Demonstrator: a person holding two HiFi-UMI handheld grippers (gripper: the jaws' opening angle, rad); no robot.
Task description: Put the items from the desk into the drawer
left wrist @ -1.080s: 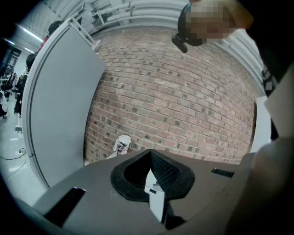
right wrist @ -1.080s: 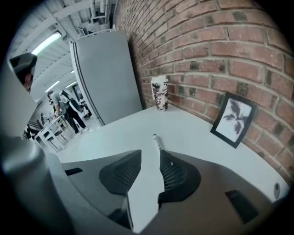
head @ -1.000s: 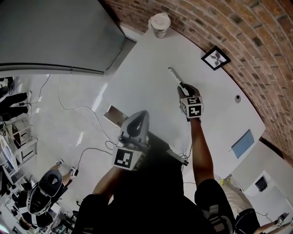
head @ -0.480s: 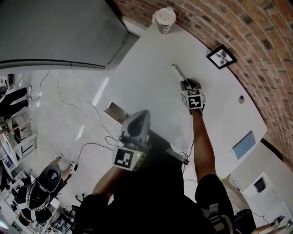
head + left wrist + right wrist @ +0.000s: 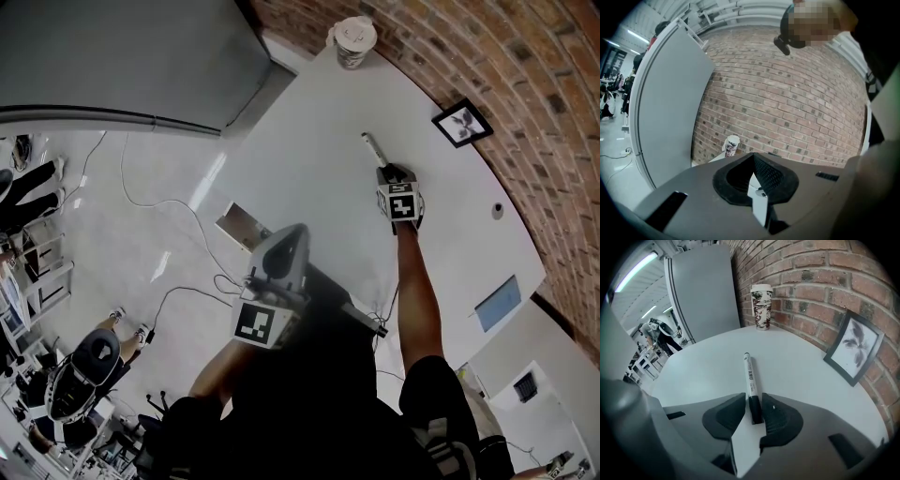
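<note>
White marker pen, black end between parted jaws

White slim plastic marker pen (image 5: 750,376) lies flat on the white table (image 5: 698,376), pointing to twelve o'clock; probably light, stiff and slippery, best pinched across its black end; right gripper (image 5: 753,405) open astride that end; left gripper (image 5: 753,161) closed, empty.

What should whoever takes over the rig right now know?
Right tongs: open, straddling the black end of the marker, which lies flat on the desk; not gripped yet.
Left tongs: shut, empty, held near the body.
Cup and picture frame: on the desk by the brick wall.
Done: nothing visibly stowed.
Left: close on the marker, carry it to what looks like the drawer, then the rest.
</note>
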